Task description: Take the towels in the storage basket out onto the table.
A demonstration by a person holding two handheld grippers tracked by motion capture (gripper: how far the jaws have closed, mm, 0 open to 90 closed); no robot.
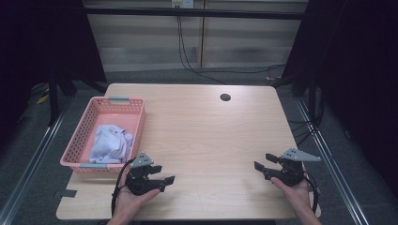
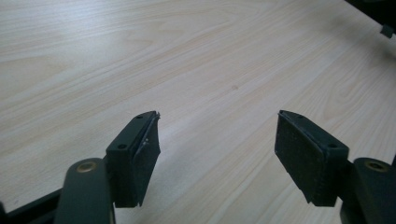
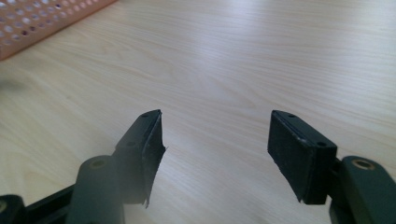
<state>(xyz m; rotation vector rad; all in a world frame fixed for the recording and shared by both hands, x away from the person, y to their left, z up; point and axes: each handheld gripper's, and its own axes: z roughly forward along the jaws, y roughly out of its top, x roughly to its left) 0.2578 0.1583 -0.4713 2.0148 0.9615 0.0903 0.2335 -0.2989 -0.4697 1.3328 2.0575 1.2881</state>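
A pink plastic basket [image 1: 86, 123] stands at the table's left side with a crumpled pale cloth [image 1: 110, 143] inside it. My left gripper [image 1: 162, 174] rests low over the table just right of the basket's near corner, open, with bare wood between its pads [image 2: 145, 154]. My right gripper [image 1: 264, 161] sits near the front right of the table, also open and empty, its jaws pointing left toward the middle. In the right gripper view the fingers [image 3: 299, 154] stand wide apart over the wood, and the basket's [image 3: 42, 18] corner shows at the upper left.
The light wooden table [image 1: 206, 131] has a round cable hole [image 1: 225, 97] near its far edge. Dark curtains flank both sides, and cables hang down the wall behind. Metal rails run along the floor left and right of the table.
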